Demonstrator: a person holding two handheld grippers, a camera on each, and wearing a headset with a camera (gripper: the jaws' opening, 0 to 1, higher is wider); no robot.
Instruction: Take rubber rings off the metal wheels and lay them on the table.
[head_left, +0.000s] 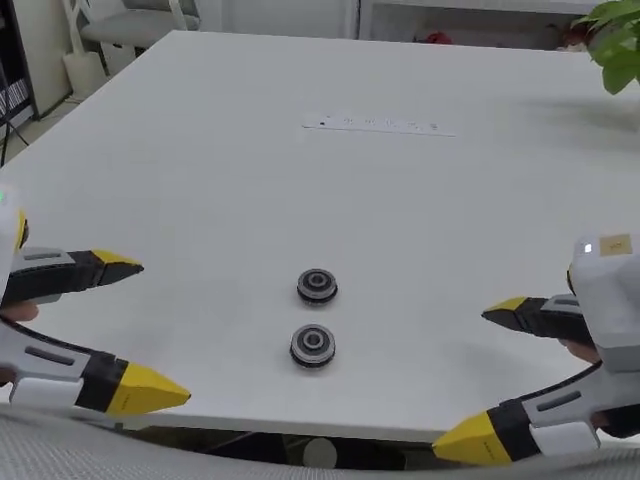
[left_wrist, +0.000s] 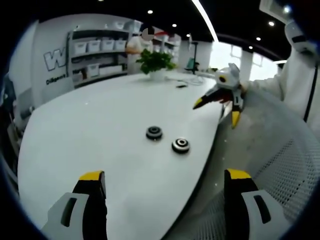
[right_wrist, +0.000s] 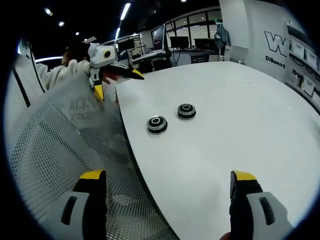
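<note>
Two small metal wheels with black rubber rings lie flat on the white table, close to its front edge. The farther wheel sits just behind the nearer wheel. My left gripper is open at the front left, well apart from both wheels and holding nothing. My right gripper is open at the front right, also away from them and holding nothing. Each gripper view looks across the wheels at the other gripper: the right gripper, the left gripper.
A thin white strip lies flat farther back on the table. A potted plant stands at the far right corner. A mesh chair back sits just off the front edge. Shelving and a person are far behind.
</note>
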